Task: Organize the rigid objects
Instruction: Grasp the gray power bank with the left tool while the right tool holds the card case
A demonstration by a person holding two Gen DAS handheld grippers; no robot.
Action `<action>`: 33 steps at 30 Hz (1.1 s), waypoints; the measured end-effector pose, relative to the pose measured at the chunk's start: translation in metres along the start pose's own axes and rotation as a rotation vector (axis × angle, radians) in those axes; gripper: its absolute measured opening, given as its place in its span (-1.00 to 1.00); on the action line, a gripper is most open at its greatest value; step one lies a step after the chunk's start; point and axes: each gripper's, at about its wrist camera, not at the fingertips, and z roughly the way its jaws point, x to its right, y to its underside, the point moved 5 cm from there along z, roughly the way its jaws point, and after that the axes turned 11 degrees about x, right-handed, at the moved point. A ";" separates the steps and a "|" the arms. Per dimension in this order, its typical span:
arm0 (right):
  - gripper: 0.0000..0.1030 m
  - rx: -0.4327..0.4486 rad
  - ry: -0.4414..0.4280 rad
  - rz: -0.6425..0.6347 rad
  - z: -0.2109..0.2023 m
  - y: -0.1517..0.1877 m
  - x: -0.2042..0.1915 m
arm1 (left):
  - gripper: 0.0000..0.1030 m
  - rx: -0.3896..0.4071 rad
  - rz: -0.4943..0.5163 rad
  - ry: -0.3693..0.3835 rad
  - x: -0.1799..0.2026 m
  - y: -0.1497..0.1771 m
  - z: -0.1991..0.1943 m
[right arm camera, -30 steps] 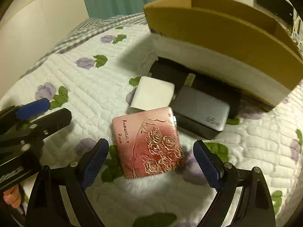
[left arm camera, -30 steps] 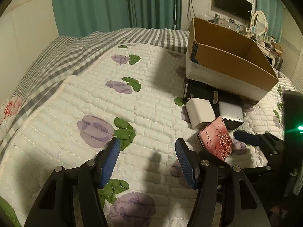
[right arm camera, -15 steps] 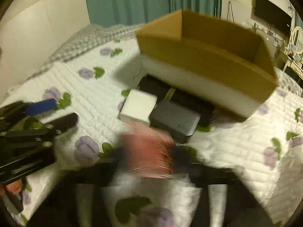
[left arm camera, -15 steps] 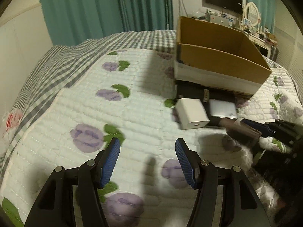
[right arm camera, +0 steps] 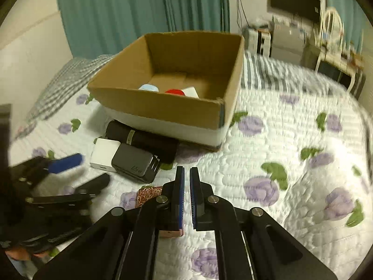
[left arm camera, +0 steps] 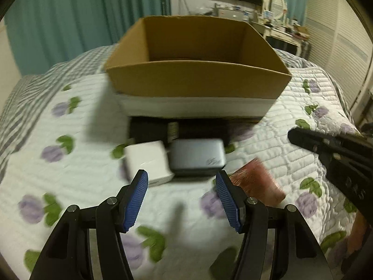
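Observation:
A cardboard box stands on the quilted bed and also shows in the right wrist view. In front of it lie a black case, a white charger, a grey charger and a pink rose tin. My left gripper is open and empty, close before the two chargers. My right gripper is shut with nothing between its pads. The pink tin lies on the quilt just left of and partly under its fingers.
Inside the box are a pale blue lid, a red lid and a white item. The quilt stretches right of the box. A desk with a mirror and teal curtains stand behind the bed.
My right gripper went from open around the pink tin to shut, rose and swung right; the tin lies beside it. My left gripper swung right to face the chargers and box.

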 end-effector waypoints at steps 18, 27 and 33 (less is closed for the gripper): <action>0.11 -0.067 0.108 0.050 0.026 0.016 0.013 | 0.34 0.002 0.047 0.025 0.014 0.000 0.063; 0.11 -0.036 0.066 0.013 0.020 0.016 0.003 | 0.33 0.042 -0.060 0.081 -0.015 0.002 0.007; 0.52 -0.083 0.004 -0.096 0.027 0.038 -0.030 | 0.33 0.075 -0.115 0.019 -0.042 0.015 -0.032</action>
